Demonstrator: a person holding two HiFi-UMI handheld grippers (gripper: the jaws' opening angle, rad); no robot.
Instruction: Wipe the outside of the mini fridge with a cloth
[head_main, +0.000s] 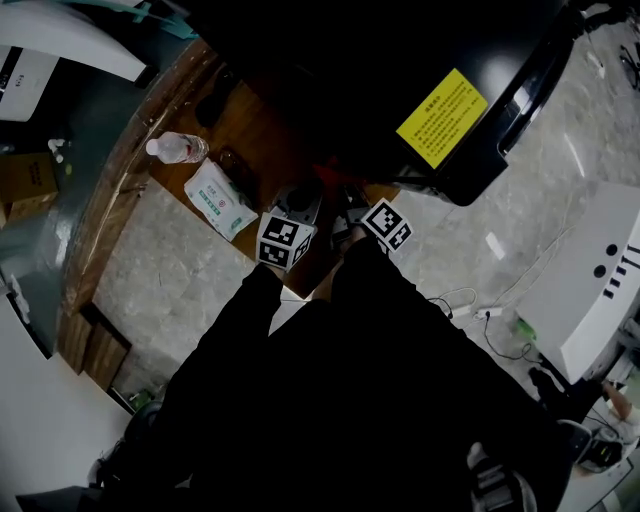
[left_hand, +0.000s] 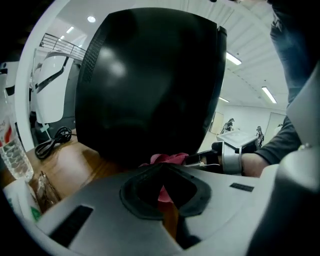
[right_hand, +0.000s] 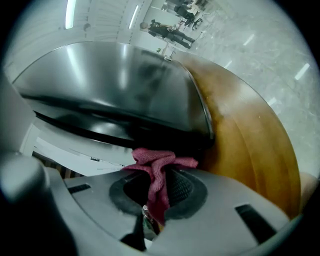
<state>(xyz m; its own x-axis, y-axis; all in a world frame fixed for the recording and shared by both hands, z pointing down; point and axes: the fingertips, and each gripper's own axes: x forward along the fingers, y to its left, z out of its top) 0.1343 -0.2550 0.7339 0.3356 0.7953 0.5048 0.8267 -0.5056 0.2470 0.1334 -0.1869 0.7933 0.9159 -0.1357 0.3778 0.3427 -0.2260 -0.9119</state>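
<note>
Right gripper view — cloth (right_hand: 159, 165) pinched between right hand-held gripper (right_hand: 157, 189) jaws.

Stock count: one mini fridge (left_hand: 150, 85); one cloth (right_hand: 155, 162); one water bottle (head_main: 178, 148); one wipes packet (head_main: 220, 200); one cable (left_hand: 52, 141); one tabletop (right_hand: 242, 140). Two hand-held grippers: left hand-held gripper (left_hand: 162, 175), right hand-held gripper (right_hand: 159, 176).

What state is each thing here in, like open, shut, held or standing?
left gripper: shut on the cloth.
right gripper: shut on the cloth.
mini fridge: standing on the table.
cloth: bunched, at the mini fridge's base.
water bottle: capped, upright.
</note>
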